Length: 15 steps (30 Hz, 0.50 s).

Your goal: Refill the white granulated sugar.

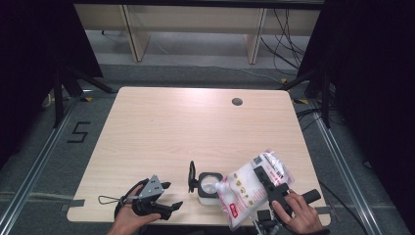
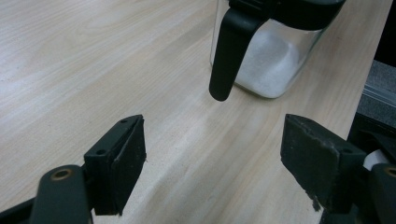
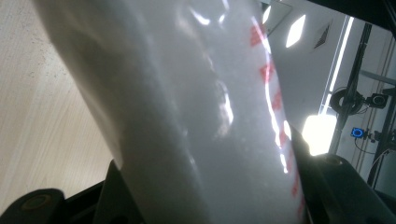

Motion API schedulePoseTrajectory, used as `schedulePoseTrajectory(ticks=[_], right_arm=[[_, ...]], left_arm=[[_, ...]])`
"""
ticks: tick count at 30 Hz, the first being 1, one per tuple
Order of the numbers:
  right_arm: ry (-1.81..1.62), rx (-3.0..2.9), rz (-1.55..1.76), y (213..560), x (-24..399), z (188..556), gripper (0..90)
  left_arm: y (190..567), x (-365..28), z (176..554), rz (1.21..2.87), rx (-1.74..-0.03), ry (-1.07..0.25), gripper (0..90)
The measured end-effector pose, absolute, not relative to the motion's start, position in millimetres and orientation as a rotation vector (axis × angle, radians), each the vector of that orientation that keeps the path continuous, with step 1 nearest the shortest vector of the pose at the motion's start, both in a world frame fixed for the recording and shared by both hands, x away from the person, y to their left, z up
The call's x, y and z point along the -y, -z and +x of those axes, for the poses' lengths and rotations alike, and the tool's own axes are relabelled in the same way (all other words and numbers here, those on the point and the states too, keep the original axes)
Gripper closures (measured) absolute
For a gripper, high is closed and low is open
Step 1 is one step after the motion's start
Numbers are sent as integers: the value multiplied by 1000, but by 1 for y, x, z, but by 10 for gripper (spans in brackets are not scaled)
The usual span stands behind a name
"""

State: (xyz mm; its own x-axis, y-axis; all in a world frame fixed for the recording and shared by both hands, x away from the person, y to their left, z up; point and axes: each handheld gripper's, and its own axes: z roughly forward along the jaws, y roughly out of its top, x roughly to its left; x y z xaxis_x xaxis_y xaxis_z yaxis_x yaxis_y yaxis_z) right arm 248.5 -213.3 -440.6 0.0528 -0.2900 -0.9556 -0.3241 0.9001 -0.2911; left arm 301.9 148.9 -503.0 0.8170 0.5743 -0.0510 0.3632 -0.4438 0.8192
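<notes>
High view: the wooden table carries the work near its front edge. Right gripper has its jaws clamped across a plastic bag of white granules, tilted so its lower corner sits over the open mouth of the clear container. That corner appears to touch the rim, though the angle leaves this unsure. White granules lie inside the container. Left gripper rests just beside it, jaws wide apart and empty, facing its black handle.

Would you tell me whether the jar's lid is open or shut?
Open: the jar shows white powder through its top, its black lid swung up at its left.
</notes>
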Motion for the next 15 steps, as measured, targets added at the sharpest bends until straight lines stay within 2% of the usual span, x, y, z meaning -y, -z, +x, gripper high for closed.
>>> schedulePoseTrajectory(ticks=[2, 6, 15], right_arm=[[-37, -1533, -502, 441, 214, 248, 514], [-37, -1530, -499, 440, 214, 249, 514], [-38, -1532, -501, 440, 214, 249, 514]], left_arm=[[503, -147, 301, 2060, -731, -266, 218], [503, -149, 302, 2079, -694, -291, 218], [504, -148, 301, 2062, -720, -276, 218]])
